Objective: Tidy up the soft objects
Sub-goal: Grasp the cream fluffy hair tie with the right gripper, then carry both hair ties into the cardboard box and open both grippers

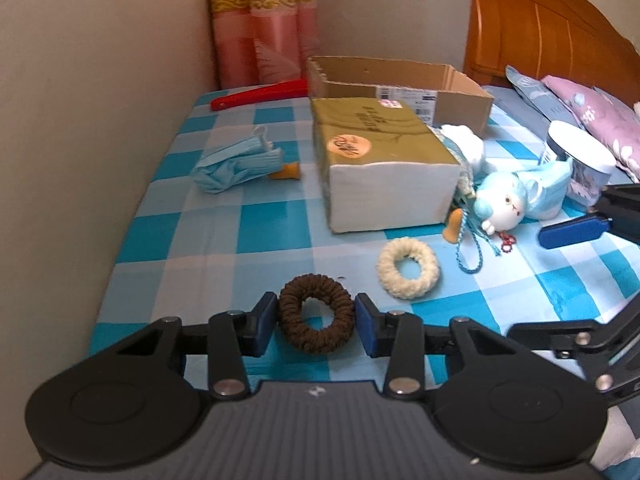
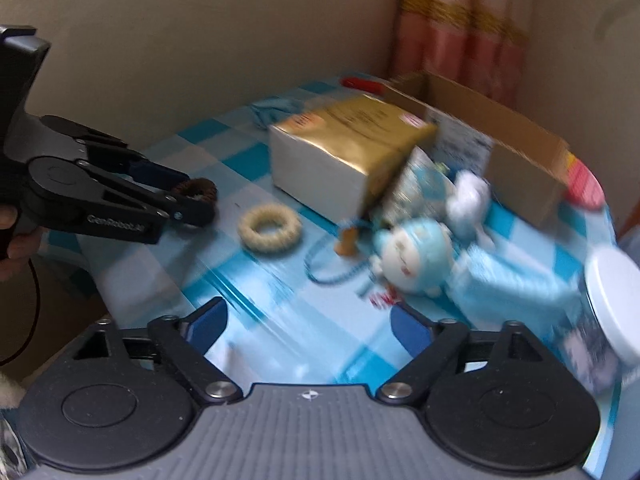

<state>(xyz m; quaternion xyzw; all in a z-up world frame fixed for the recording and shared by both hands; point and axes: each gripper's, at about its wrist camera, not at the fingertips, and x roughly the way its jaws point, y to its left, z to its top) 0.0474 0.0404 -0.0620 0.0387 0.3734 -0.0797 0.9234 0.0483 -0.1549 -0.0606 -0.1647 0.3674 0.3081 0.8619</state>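
A brown scrunchie (image 1: 316, 314) lies on the blue checked cloth between the pads of my left gripper (image 1: 316, 320); the pads touch both its sides. In the right wrist view the left gripper (image 2: 196, 200) holds that scrunchie (image 2: 200, 190) low over the cloth. A cream scrunchie (image 1: 408, 268) lies just right of it and also shows in the right wrist view (image 2: 270, 226). A blue plush toy (image 1: 504, 204) lies beside a tissue pack (image 1: 380, 160). An open cardboard box (image 1: 400, 84) stands behind. My right gripper (image 2: 308, 330) is open and empty above the cloth.
A crumpled blue face mask (image 1: 236, 164) lies at the left. A red tool (image 1: 260, 94) lies at the back. A white-lidded jar (image 1: 580, 160) stands at the right, with pillows (image 1: 592, 108) and a wooden headboard (image 1: 540, 20) behind. A wall borders the left side.
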